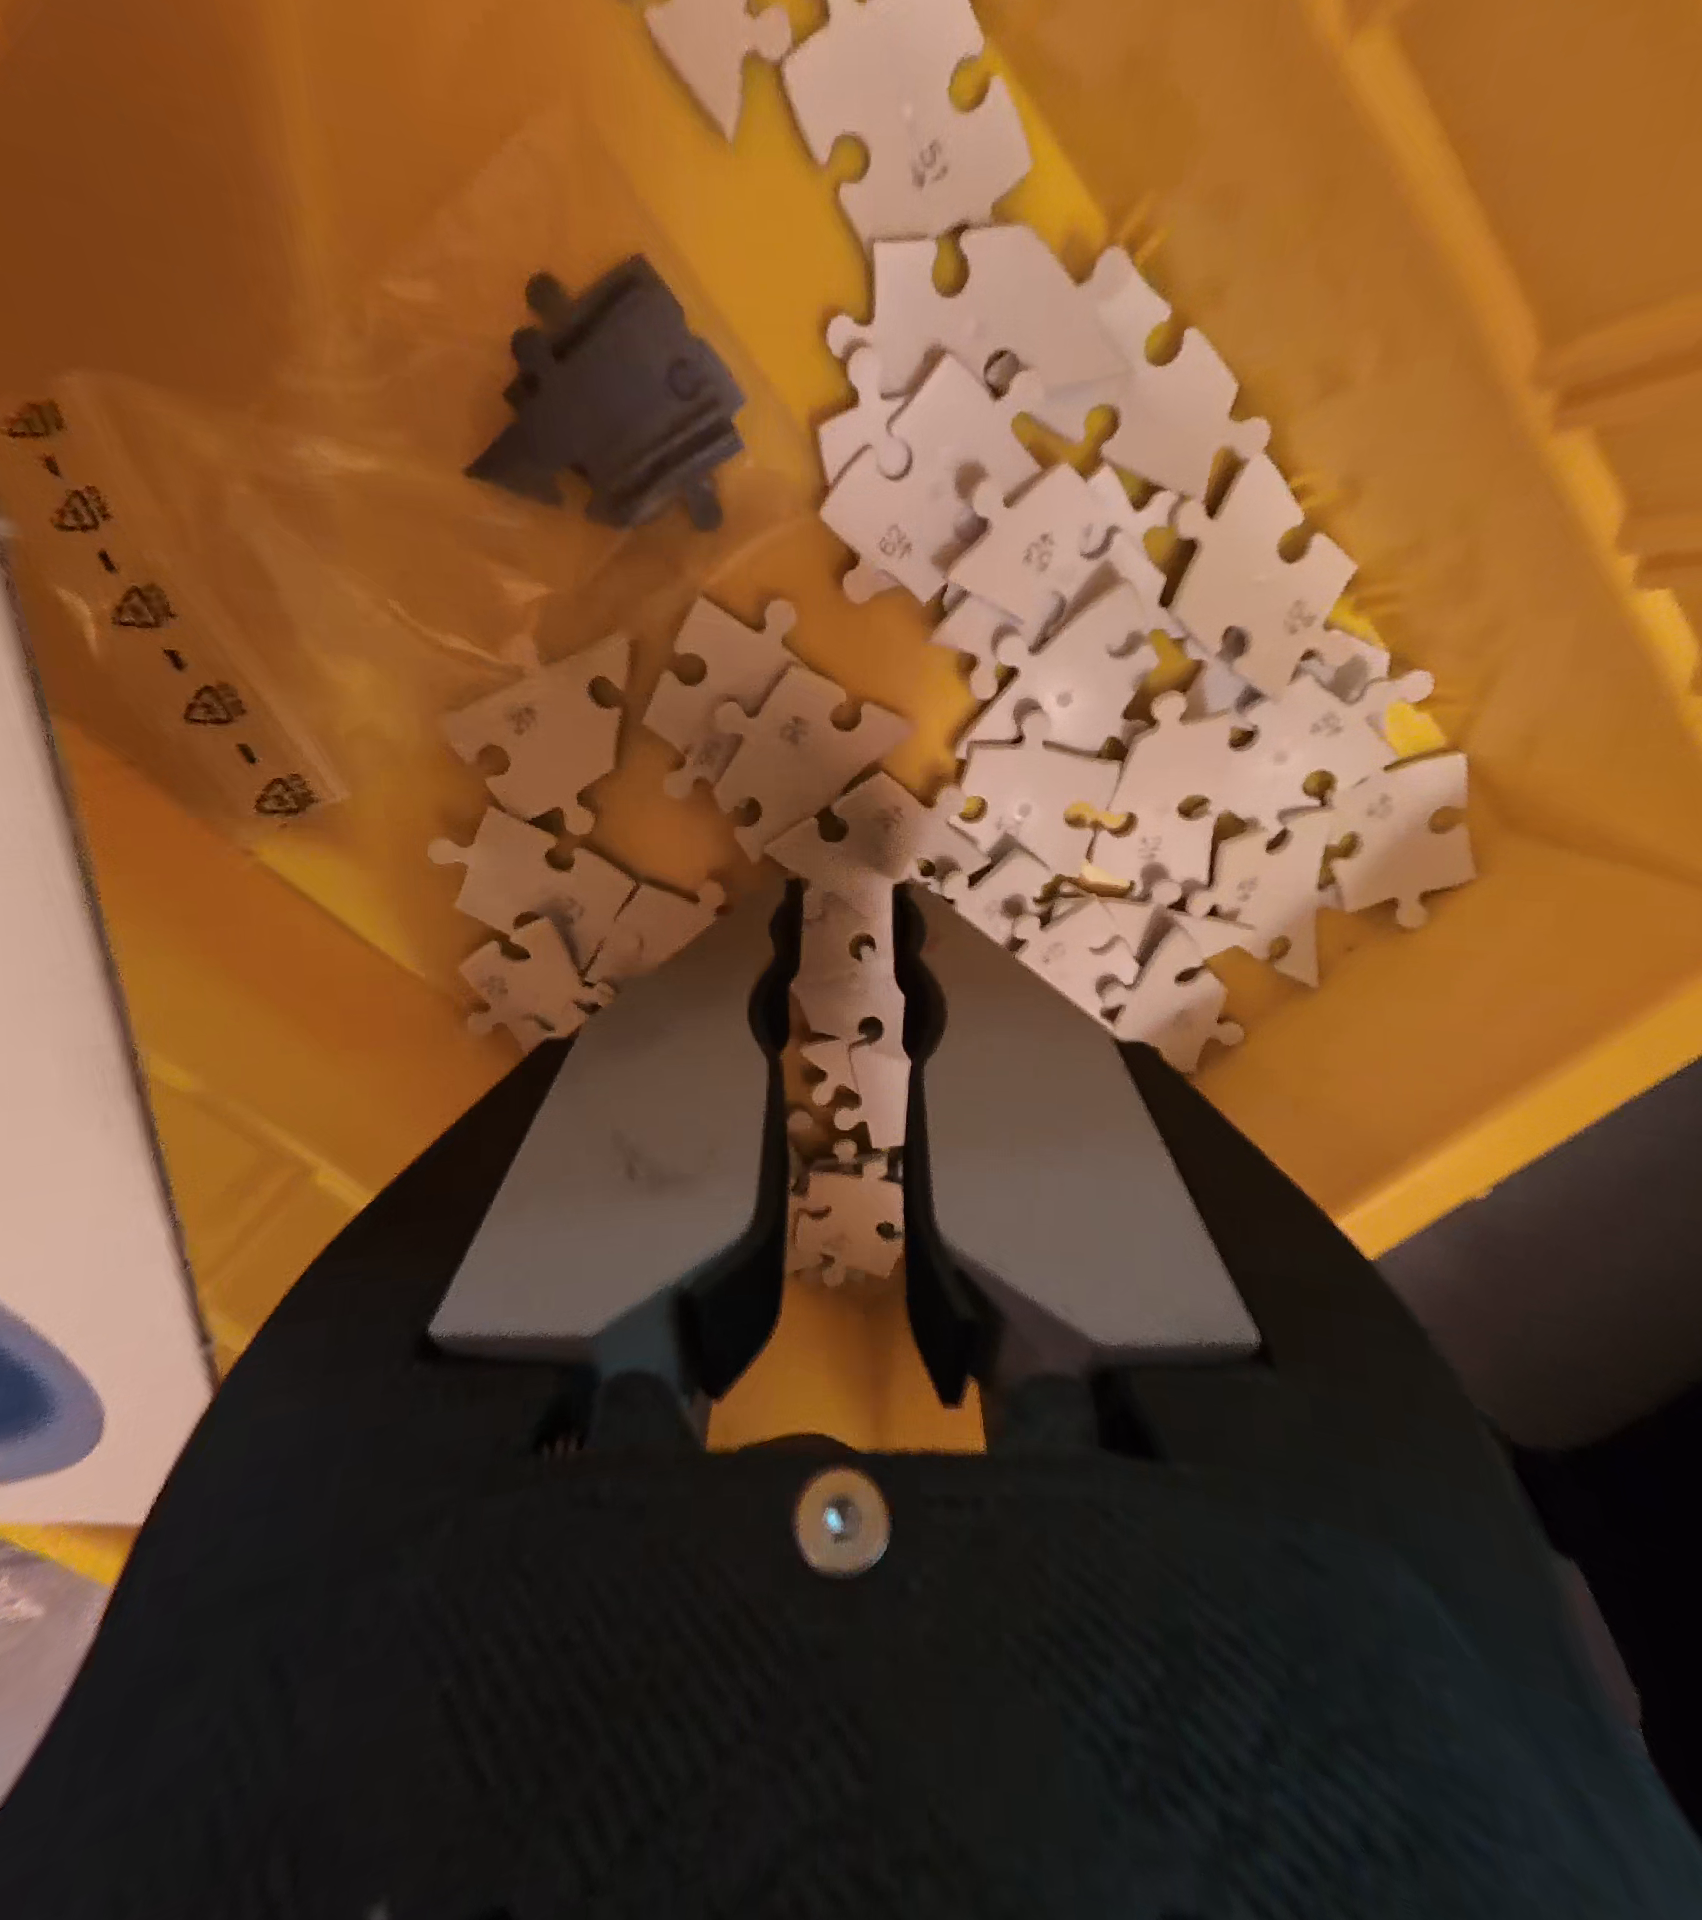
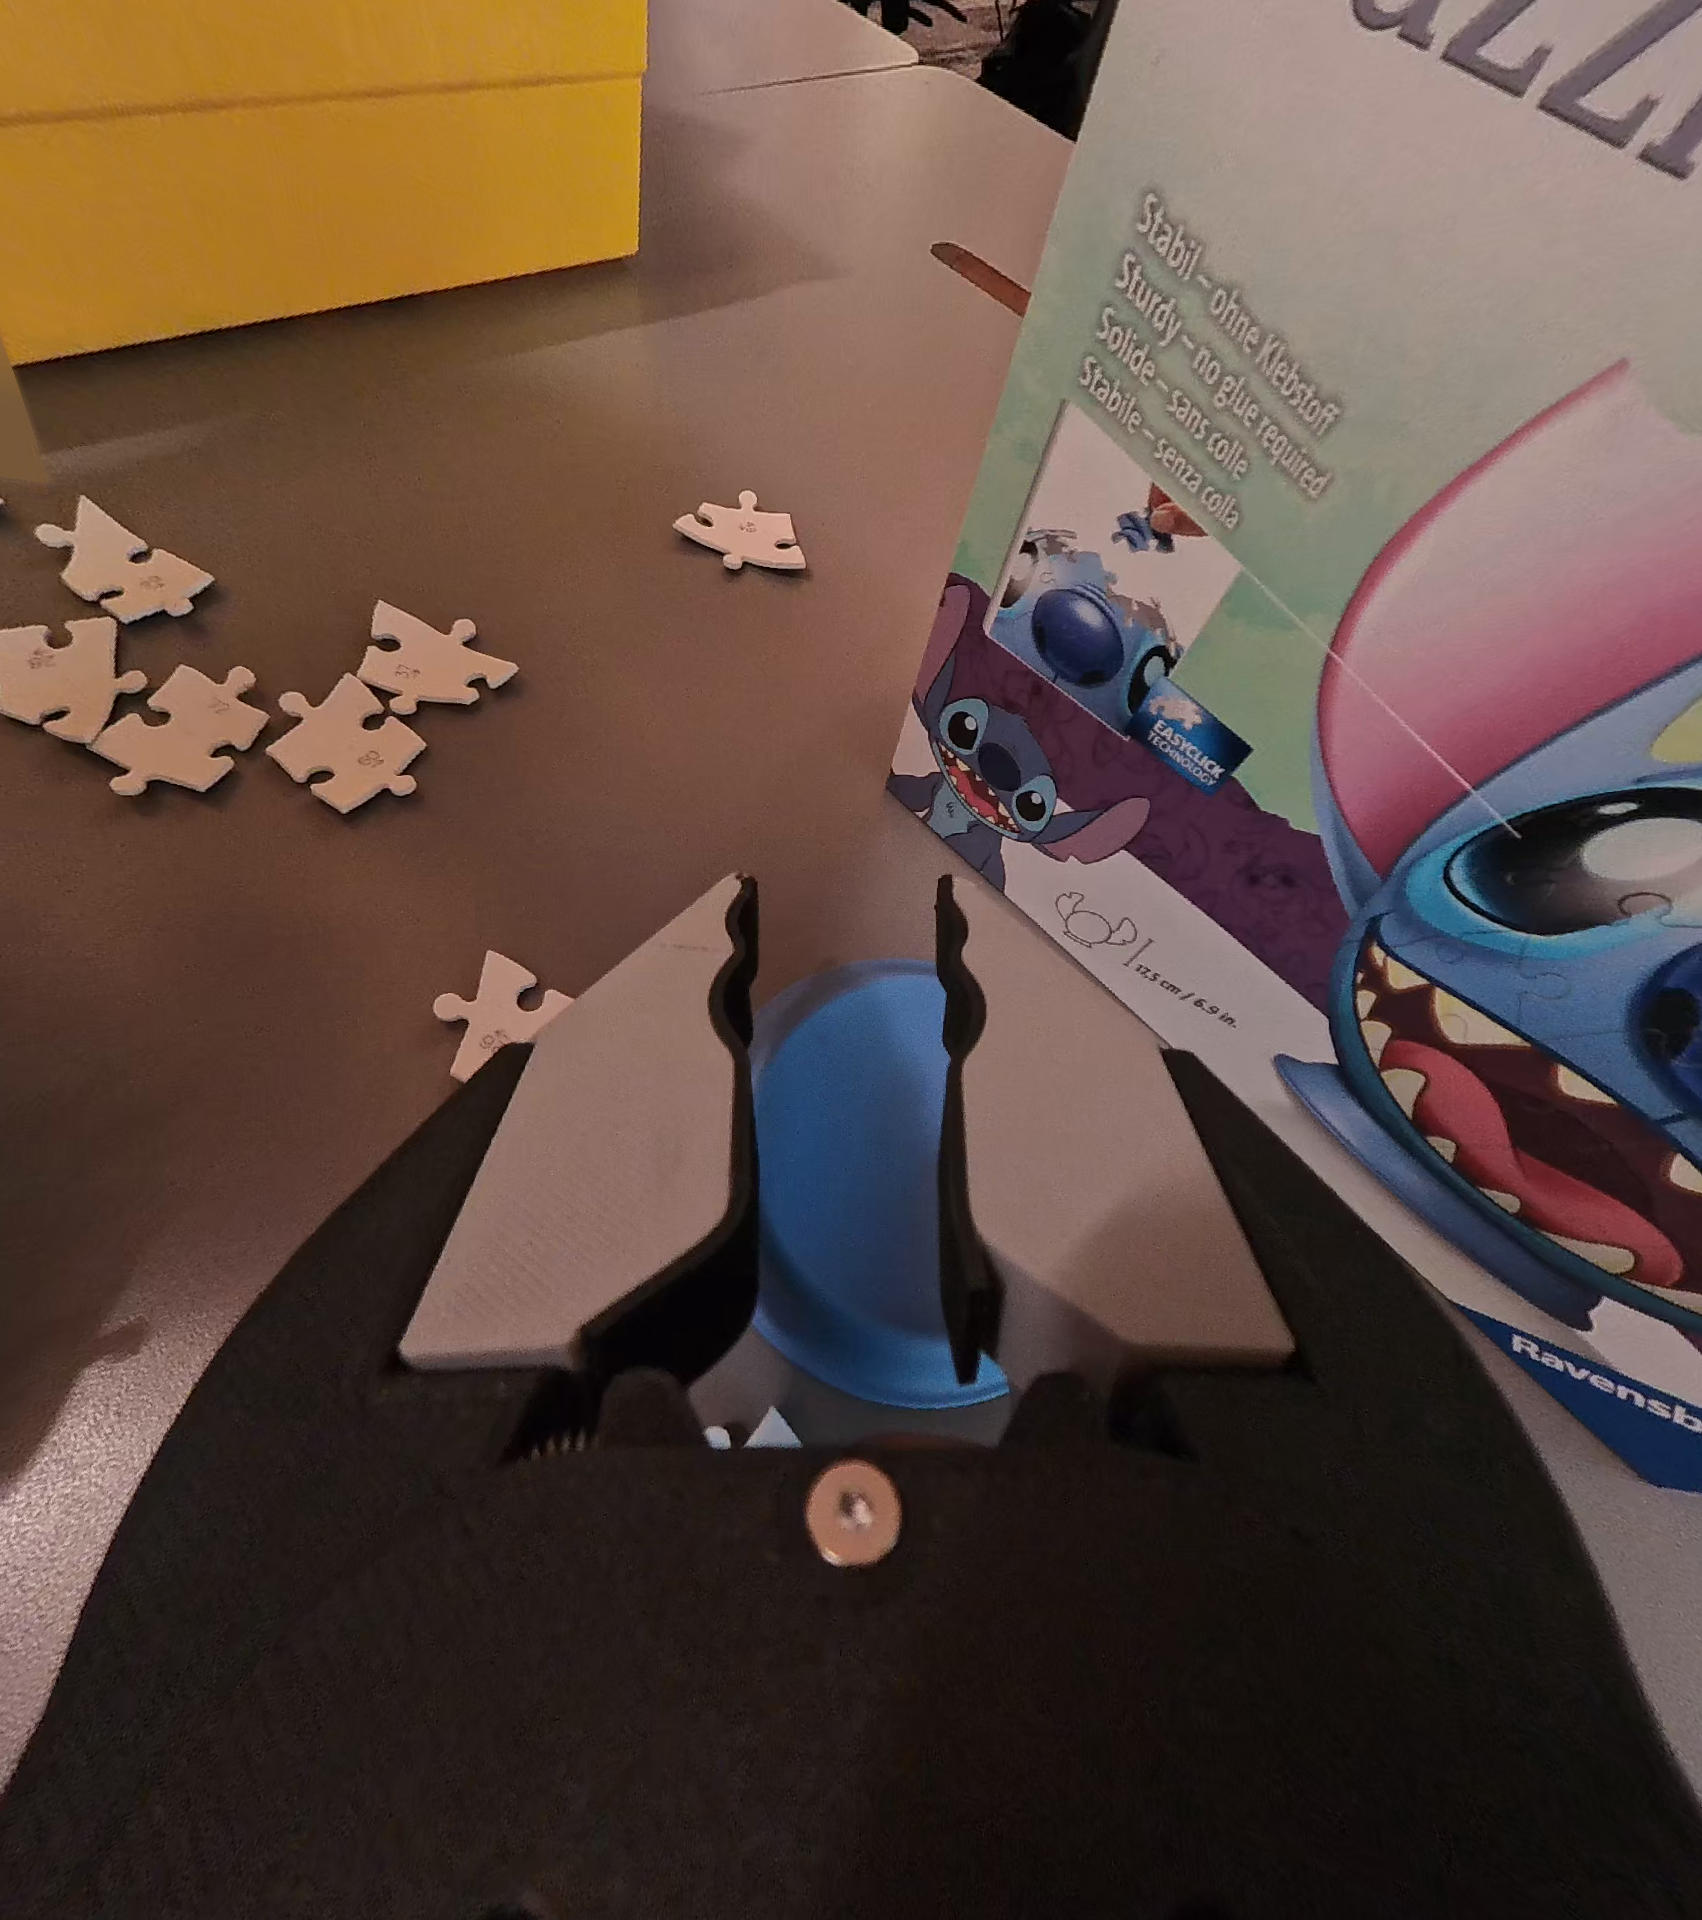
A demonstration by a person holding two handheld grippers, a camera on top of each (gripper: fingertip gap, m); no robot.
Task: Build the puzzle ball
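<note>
Left gripper (image 1: 849,894) narrowly parted over white puzzle pieces (image 1: 1127,644) in yellow bin (image 1: 1449,312), grasp unclear. Right gripper (image 2: 845,899) open, empty, above blue dish (image 2: 852,1174); puzzle box (image 2: 1398,623) at 2 o'clock.

My light is warm and rather dim in both views. In my left wrist view the yellow bin (image 1: 203,208) glows orange, the white puzzle pieces (image 1: 1138,644) inside it take most of the brightness, and the clear plastic bag (image 1: 234,540) beside them throws soft glare. That view is smeared by blur, worst toward the rim of the bin. In my right wrist view the grey table (image 2: 535,436) looks brownish, with pale sheen patches near my left edge. The puzzle box (image 2: 1398,520) is the brightest thing, its edges bowed by the wide lens. Small soft shadows sit under the loose pieces (image 2: 192,727) left of the box.
</note>
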